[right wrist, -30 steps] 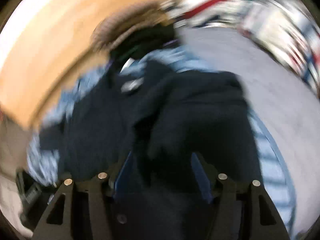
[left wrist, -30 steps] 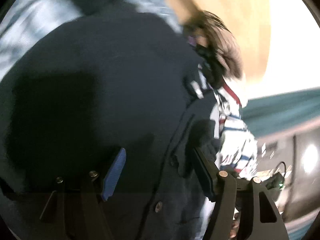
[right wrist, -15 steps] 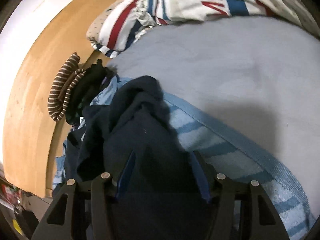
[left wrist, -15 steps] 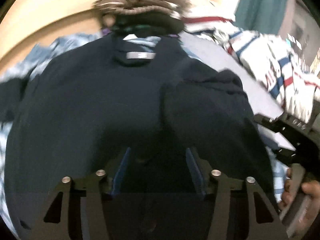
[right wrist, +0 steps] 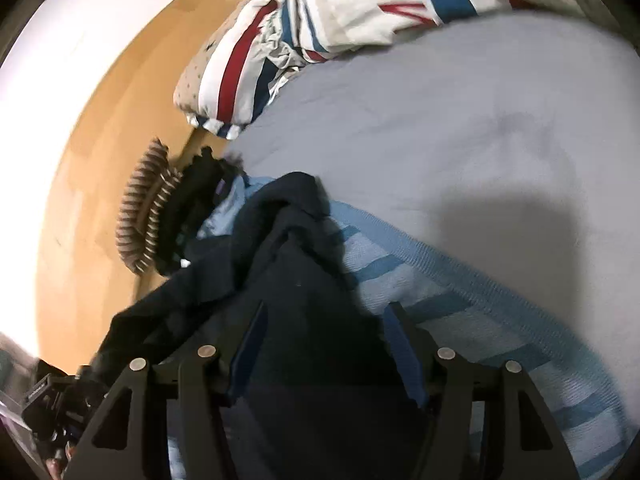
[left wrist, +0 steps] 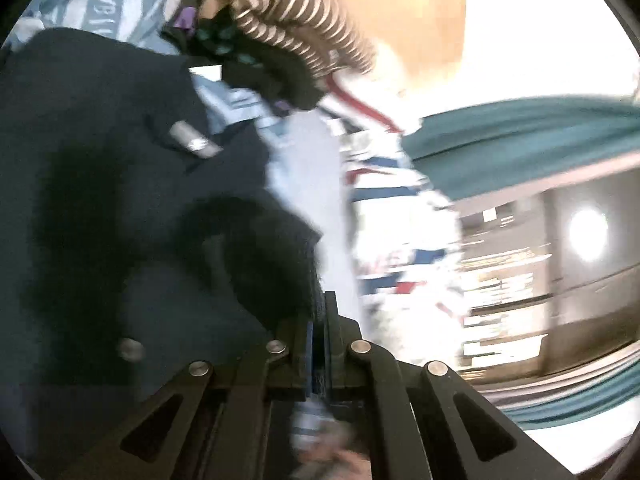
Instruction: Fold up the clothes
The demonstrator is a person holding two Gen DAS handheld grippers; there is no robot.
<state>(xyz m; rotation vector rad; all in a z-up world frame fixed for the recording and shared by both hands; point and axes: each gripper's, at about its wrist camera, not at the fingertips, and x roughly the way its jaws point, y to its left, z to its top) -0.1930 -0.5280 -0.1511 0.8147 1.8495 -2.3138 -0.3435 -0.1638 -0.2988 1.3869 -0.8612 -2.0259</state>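
A dark navy garment (left wrist: 120,200) with a grey neck label lies spread on a light blue striped towel (right wrist: 460,312) on the bed. My left gripper (left wrist: 318,312) is shut, and its pads pinch the garment's right edge, which is bunched up just in front of them. In the right wrist view the same garment (right wrist: 300,280) is rumpled into a ridge. My right gripper (right wrist: 326,332) stands open low over it, with navy cloth lying between its spread fingers and both blue pads showing.
A grey sheet (right wrist: 440,120) covers the bed to the right. A red, white and blue quilt (right wrist: 320,20) is heaped at the far end. A brown striped garment (right wrist: 140,216) and dark clothes lie against the wooden headboard (right wrist: 100,140). A teal curtain (left wrist: 520,132) hangs at the right.
My left gripper's jaws went from wide apart to shut on the navy garment's edge, and it swung right and upward. The right gripper rolled and sank at first, then stayed put.
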